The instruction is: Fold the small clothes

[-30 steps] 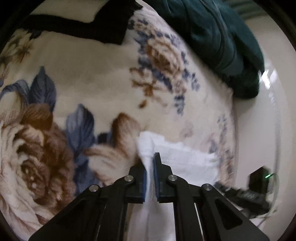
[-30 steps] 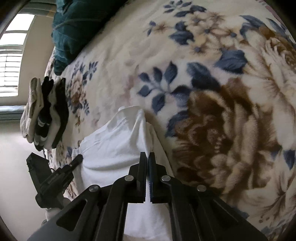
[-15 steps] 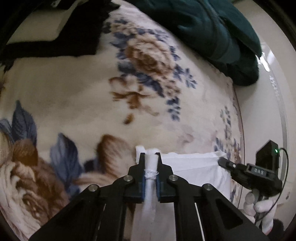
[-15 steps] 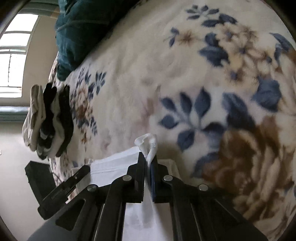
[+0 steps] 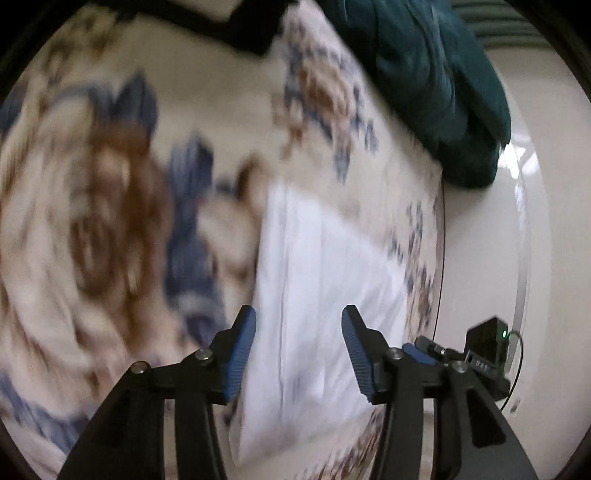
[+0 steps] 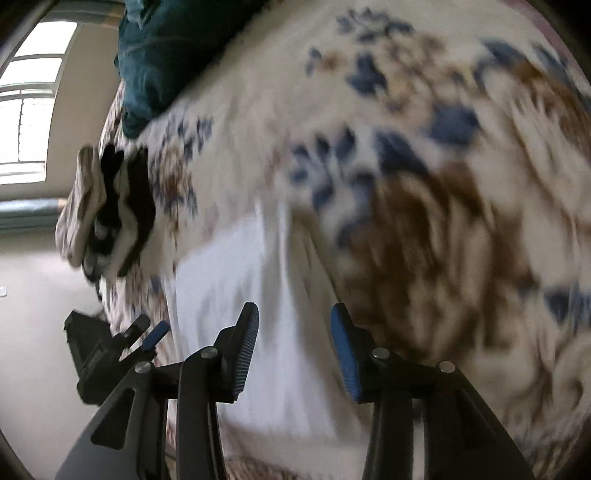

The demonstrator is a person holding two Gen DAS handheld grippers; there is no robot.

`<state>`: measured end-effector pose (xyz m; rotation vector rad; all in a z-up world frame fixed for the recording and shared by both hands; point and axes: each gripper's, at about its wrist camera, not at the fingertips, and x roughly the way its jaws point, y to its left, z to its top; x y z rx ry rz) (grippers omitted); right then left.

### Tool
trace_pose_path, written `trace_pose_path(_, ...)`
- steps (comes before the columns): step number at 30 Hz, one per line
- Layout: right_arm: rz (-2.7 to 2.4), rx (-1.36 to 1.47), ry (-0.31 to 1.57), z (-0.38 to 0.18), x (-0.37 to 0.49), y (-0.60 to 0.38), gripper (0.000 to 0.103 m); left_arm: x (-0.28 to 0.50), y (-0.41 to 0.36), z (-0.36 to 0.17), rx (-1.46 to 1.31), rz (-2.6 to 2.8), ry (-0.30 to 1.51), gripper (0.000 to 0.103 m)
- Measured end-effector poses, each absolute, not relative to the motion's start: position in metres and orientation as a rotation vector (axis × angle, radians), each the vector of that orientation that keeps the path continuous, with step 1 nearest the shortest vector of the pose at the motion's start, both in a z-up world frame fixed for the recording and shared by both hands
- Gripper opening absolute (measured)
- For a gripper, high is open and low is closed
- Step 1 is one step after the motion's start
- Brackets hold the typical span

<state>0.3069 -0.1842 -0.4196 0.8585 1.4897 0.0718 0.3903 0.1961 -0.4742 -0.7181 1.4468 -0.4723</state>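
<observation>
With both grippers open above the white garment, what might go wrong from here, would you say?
1. The white garment lies near the floral blanket's edge, so a nudge might slide it off.
2. Both views are motion-blurred; the left gripper or right gripper could regrasp the wrong layer.

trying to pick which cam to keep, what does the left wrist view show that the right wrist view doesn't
Only the left wrist view shows the black garment at the top edge, and the right gripper at the lower right. Only the right wrist view shows the window, the pile of small clothes at the bed's edge, and the left gripper at the lower left. Both show the white cloth lying on the floral blanket, the teal bedding, and open jaws holding nothing. Both are motion-blurred.
</observation>
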Motion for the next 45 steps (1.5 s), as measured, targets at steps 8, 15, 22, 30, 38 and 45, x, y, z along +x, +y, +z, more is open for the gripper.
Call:
trace_pose_path(8, 0.045, 0.870, 1.481, -0.442, 0.268, -0.167, 0.003, 0.363, 0.174, -0.479, -0.545, -0.452, 1.392, 0.005)
trace_pose_path(15, 0.089, 0.935, 1.505, -0.452, 0.268, -0.180, 0.029, 0.371, 0.188, -0.488, -0.703, -0.496, 1.415, 0.063)
trace_pose_path(22, 0.258, 0.982, 1.502, -0.488, 0.288, -0.182, 0.078, 0.375, 0.166, -0.527, -0.823, -0.565, 1.457, 0.072)
trace_pose_path(30, 0.358, 0.866, 1.441, -0.467, 0.303, -0.155, 0.019, 0.364, 0.142, -0.483, -0.680, -0.562, 1.322, 0.020)
trace_pose_path(38, 0.399, 0.807, 1.380, -0.377, 0.322, -0.127, 0.016, 0.366, 0.174, -0.401, -0.711, -0.517, 1.241, 0.020)
trace_pose_path(45, 0.460, 0.692, 1.280, -0.271, 0.395, -0.063, 0.016, 0.424, 0.232, -0.297, -0.662, -0.521, 1.116, 0.020)
